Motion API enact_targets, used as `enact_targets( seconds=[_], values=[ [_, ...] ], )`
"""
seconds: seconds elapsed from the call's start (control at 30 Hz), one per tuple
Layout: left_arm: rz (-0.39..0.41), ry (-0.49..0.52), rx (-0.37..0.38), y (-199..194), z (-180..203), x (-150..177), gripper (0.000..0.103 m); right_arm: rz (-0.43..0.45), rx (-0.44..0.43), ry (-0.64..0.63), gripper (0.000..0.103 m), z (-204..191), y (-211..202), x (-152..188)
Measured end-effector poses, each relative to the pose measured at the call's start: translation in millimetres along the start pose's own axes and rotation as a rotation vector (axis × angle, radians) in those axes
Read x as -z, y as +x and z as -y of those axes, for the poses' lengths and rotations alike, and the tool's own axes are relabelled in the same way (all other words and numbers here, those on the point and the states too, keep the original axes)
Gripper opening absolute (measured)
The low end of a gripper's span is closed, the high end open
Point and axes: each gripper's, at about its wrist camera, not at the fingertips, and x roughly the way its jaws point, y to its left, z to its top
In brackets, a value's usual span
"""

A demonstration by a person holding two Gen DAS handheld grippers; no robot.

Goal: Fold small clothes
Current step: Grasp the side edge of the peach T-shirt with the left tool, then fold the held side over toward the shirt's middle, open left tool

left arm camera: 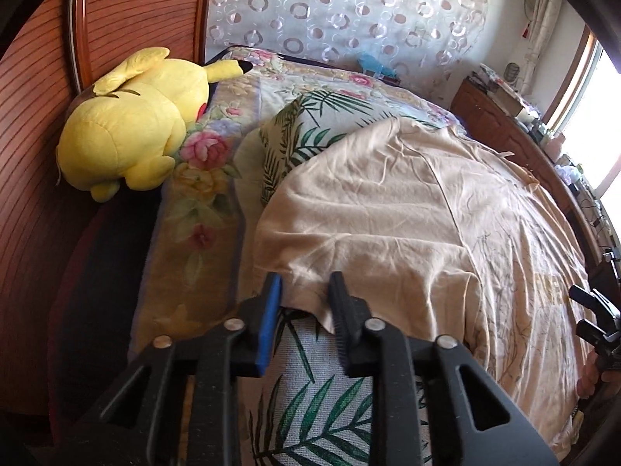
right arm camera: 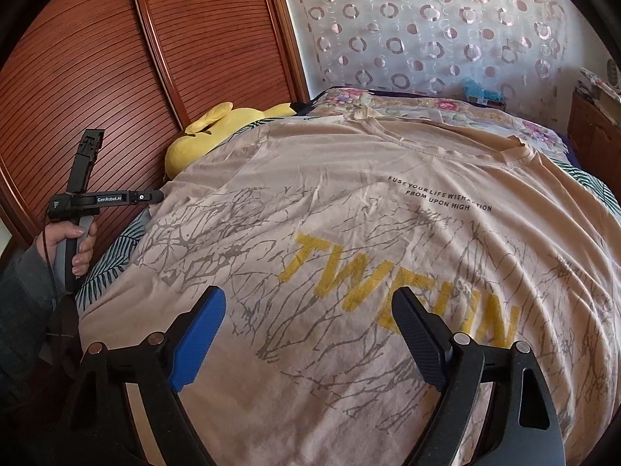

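A beige T-shirt (right arm camera: pixel 349 213) with grey branch print and yellow letters lies spread flat on the bed, front up. In the left wrist view its sleeve and side (left arm camera: pixel 388 213) lie ahead. My left gripper (left arm camera: pixel 304 287) is at the sleeve's hem, jaws partly open with the hem edge between the fingertips, not pinched. It also shows in the right wrist view (right arm camera: pixel 155 196), at the shirt's left edge. My right gripper (right arm camera: pixel 306 303) is wide open and empty, just above the shirt's lower front. It shows at the left wrist view's right edge (left arm camera: pixel 594 310).
The shirt lies on a palm-leaf sheet (left arm camera: pixel 310 388) over a floral blanket (left arm camera: pixel 194 194). A yellow plush toy (left arm camera: pixel 132 124) lies at the bed's left against a wooden slatted wardrobe (right arm camera: pixel 155 58). A wooden cabinet (left arm camera: pixel 504 124) with clutter stands by the window.
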Motion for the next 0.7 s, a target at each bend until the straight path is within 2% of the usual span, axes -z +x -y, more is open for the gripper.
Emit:
enact_targets(
  seconds=[0.07,0.1,0.17,0.37,0.5,0.7],
  values=[
    [0.006,0.015,-0.02,-2,1,-1,0.015,-0.003,-0.006,-0.004,0.086,0,1,1],
    [0.01,0.022,-0.031,-3,1,-1,0.008,-0.004,-0.009,-0.005,0.086,0,1,2],
    [0.019,0.038,-0.041,-6,1,-2,0.005,-0.007,-0.009,-0.007,0.086,1,2,3],
    [0.087,0.102,-0.077,-23,14,-9,0.004,0.002,-0.004,0.004,0.086,3,-2,5],
    [0.123,0.132,-0.055,-33,32,-18,0.004,0.017,-0.001,0.02,0.086,6,-7,6],
    [0.154,0.199,0.013,-39,78,-33,0.004,0.031,0.015,0.052,0.086,18,-13,8]
  ],
)
